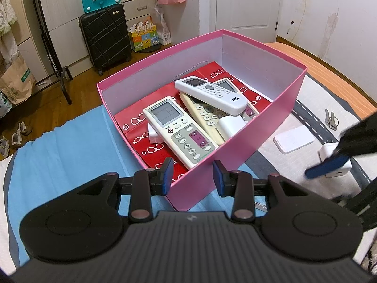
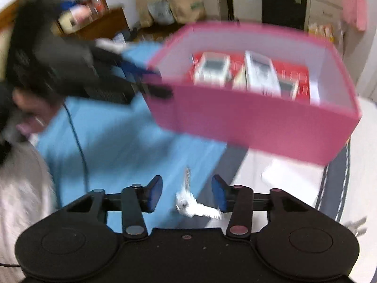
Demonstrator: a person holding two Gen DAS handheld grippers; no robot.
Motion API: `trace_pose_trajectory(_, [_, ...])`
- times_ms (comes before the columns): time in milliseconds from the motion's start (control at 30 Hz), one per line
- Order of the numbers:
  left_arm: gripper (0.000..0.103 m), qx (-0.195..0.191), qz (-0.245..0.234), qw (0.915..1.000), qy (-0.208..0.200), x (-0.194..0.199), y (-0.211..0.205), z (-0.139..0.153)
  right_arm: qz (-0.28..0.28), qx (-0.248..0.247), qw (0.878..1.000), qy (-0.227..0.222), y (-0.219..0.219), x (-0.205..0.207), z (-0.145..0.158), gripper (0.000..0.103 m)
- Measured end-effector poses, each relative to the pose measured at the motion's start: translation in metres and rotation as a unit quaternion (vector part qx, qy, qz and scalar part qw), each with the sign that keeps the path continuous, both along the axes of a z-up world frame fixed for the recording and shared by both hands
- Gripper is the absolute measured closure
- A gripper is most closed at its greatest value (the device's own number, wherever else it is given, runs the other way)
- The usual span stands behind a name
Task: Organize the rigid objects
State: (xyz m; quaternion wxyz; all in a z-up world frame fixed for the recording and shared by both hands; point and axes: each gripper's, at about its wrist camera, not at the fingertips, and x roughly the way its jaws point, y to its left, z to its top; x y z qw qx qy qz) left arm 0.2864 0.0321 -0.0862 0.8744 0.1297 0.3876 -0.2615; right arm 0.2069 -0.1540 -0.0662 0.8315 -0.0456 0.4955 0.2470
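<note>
A pink box (image 1: 271,127) sits on the bed and holds several white remote controls (image 1: 181,129) and a white charger (image 1: 229,125) on red paper. My left gripper (image 1: 193,175) is open, its jaws astride the box's near corner. My right gripper (image 2: 187,194) is open, with a bunch of keys (image 2: 188,200) lying between its jaws; the view is blurred. In the left wrist view the right gripper's blue finger (image 1: 326,167) lies over a white adapter (image 1: 334,162). A flat white device (image 1: 293,139) and more keys (image 1: 331,120) lie on the bed to the right of the box.
The bed has a blue sheet (image 1: 70,155) and a grey-white cover (image 1: 318,108). A black suitcase (image 1: 104,40), bags and a white door (image 1: 245,2) stand beyond the bed. The pink box (image 2: 259,118) fills the middle of the right wrist view.
</note>
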Motion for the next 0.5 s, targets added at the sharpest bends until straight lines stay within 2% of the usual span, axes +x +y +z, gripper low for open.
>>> trace_pose_trajectory(100, [0.067, -0.002, 0.000, 1.0000, 0.001, 0.000, 0.000, 0.000, 0.008, -0.030, 0.999, 0.021, 0.009, 0.001, -0.026, 0.050])
trace_pose_trajectory(233, [0.067, -0.003, -0.001, 1.0000, 0.001, -0.001, 0.000, 0.001, 0.043, -0.060, 0.997, 0.025, 0.028, -0.001, -0.049, 0.042])
trace_pose_trajectory(267, [0.067, -0.003, -0.001, 1.0000, 0.002, 0.000, 0.000, 0.001, 0.058, -0.080, 0.995, 0.008, 0.036, -0.007, -0.052, 0.045])
trace_pose_trajectory(300, [0.067, -0.003, -0.001, 1.0000, 0.002, 0.000, 0.000, 0.001, 0.079, -0.097, 0.992, -0.011, 0.041, -0.014, -0.052, 0.062])
trace_pose_trajectory(333, [0.067, -0.004, -0.001, 1.0000, 0.002, 0.000, 0.000, 0.001, 0.092, -0.105, 0.990, -0.018, 0.044, -0.017, -0.051, 0.074])
trace_pose_trajectory(400, [0.067, -0.004, -0.001, 1.0000, 0.002, 0.000, 0.000, 0.002, 0.059, -0.109, 0.992, -0.013, 0.043, -0.014, -0.043, 0.074])
trace_pose_trajectory(500, [0.067, -0.004, -0.001, 1.0000, 0.001, 0.000, -0.001, 0.002, 0.038, -0.092, 0.994, -0.049, 0.035, -0.017, -0.024, 0.074])
